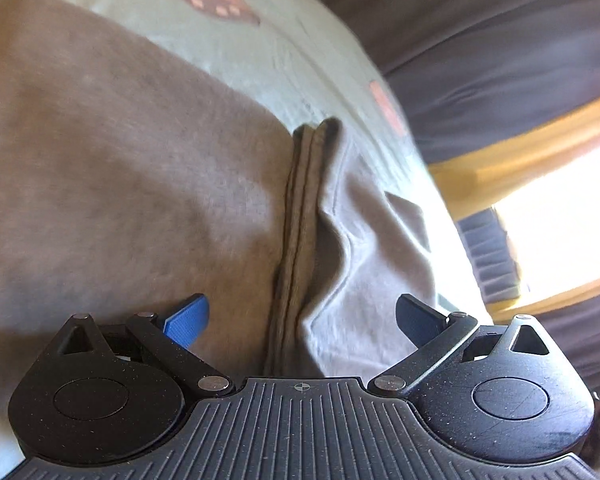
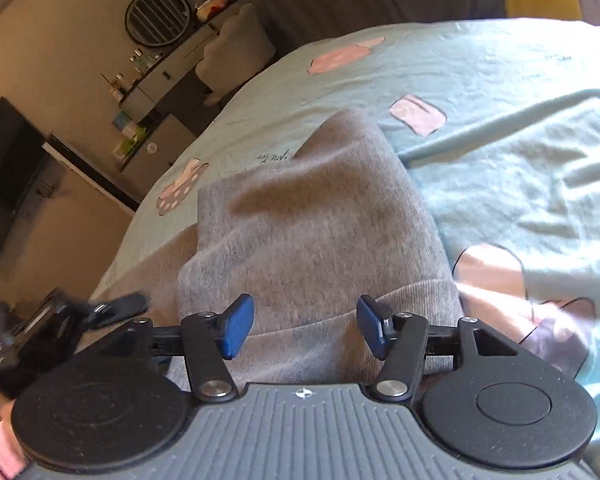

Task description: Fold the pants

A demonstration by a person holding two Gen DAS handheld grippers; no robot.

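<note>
The grey pants (image 1: 120, 184) lie folded on a light green bedsheet (image 1: 292, 52). In the left wrist view a darker hem or waistband edge (image 1: 300, 220) runs up the middle between layers. My left gripper (image 1: 302, 320) is open, its blue pads (image 1: 188, 320) spread wide just above the cloth, holding nothing. In the right wrist view the pants (image 2: 312, 224) form a folded stack pointing away. My right gripper (image 2: 306, 326) is open over the near end of the stack, empty. The left gripper (image 2: 52, 320) shows at the right wrist view's left edge, blurred.
The bedsheet (image 2: 500, 80) has pink and grey patches and wrinkles at the right. Beyond the bed edge are a desk with small items (image 2: 156, 76), a grey chair (image 2: 236, 48) and a dark TV (image 2: 8, 168). Dark curtains and a bright window (image 1: 560, 220) are at the right.
</note>
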